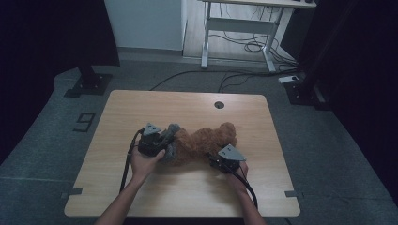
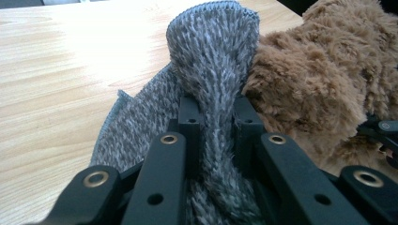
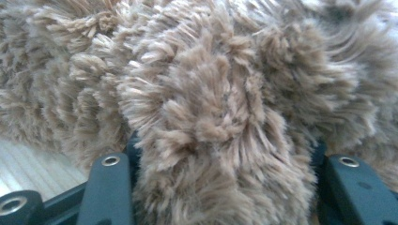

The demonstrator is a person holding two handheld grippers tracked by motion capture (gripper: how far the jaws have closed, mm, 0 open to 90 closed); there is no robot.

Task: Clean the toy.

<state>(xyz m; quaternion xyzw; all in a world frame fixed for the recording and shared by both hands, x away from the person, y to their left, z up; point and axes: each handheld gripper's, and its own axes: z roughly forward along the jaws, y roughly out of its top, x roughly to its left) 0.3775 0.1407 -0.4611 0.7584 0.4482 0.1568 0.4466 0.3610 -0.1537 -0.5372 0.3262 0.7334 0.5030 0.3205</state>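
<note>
Spanning grey floor (image 1: 328,150); wooden table (image 1: 187,187).

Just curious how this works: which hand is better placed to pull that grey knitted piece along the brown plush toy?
Probably the left. The left gripper is shut on the grey knitted piece, while the right gripper straddles the brown plush toy.

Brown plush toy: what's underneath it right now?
The brown plush toy lies on the wooden table, and a grey fuzzy cloth touches its left end. Whether the cloth reaches underneath is hidden.
</note>
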